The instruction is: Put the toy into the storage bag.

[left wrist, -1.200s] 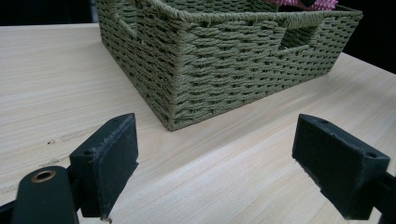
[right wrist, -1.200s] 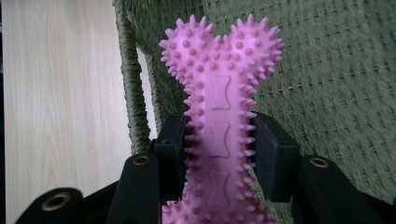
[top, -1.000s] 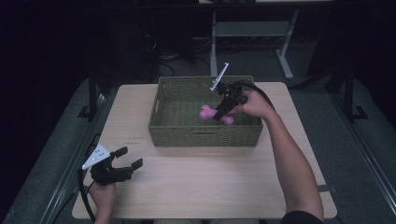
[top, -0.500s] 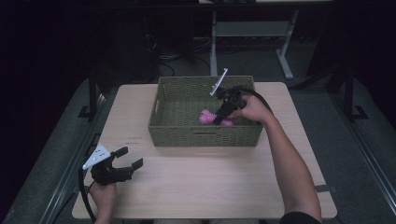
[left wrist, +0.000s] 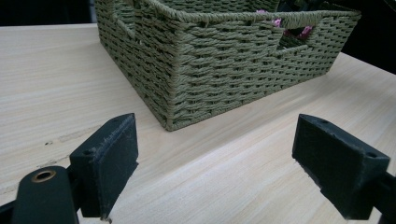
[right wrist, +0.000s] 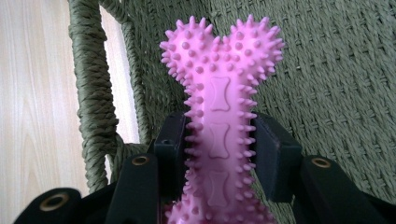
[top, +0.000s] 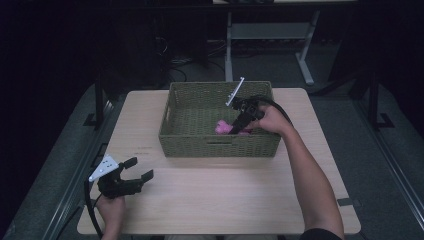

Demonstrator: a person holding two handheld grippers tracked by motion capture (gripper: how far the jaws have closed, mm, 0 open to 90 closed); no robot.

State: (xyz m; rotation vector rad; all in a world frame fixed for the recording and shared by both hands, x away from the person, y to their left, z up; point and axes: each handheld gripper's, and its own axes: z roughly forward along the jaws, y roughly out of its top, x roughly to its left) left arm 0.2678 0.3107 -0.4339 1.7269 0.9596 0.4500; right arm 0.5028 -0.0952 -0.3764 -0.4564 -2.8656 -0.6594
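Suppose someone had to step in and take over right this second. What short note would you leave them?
Right gripper: shut on the pink spiky bone toy, clamped across its shaft, low inside the green woven basket, near the front wall.
Left gripper: open and holding nothing, resting over the wooden table at the front left, pointed at the basket's corner.
Done: the toy is inside the basket's walls.
Left: whether the toy already touches the basket floor cannot be told. Probably open the right gripper to let it go, then lift that hand out.
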